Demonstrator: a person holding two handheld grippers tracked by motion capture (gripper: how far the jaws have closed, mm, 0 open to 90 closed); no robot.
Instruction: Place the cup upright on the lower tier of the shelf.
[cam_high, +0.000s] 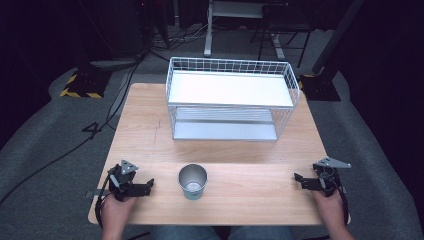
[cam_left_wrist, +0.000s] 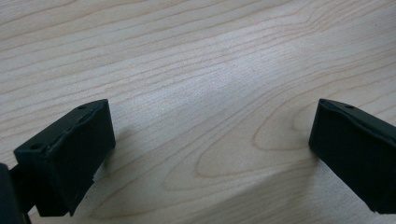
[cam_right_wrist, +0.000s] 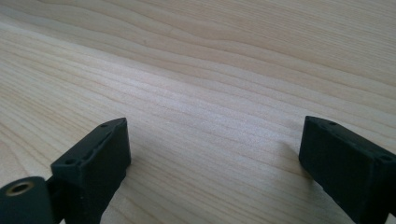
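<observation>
Looking down from the high view, the cup (cam_high: 192, 181) stands upright on the bench (cam_high: 150, 125), nearer the left tool (cam_high: 148, 187) than the right tool (cam_high: 298, 179). Both gripper views show jaws spread apart over bare wood.

A small round metal cup (cam_high: 192, 181) with a dull silver wall stands upright on the light wooden table (cam_high: 150, 130), near the table's front edge and about midway across it; its mouth is open and faces up, wider than its base, so the wall tapers downward; the inside looks empty, with a pale ring of light on the bottom; the lower part of the outer wall shows a greenish tint; it stands alone on bare wood, in front of the 2-tier white wire shelf rack (cam_high: 231, 97) and well apart from it.
</observation>
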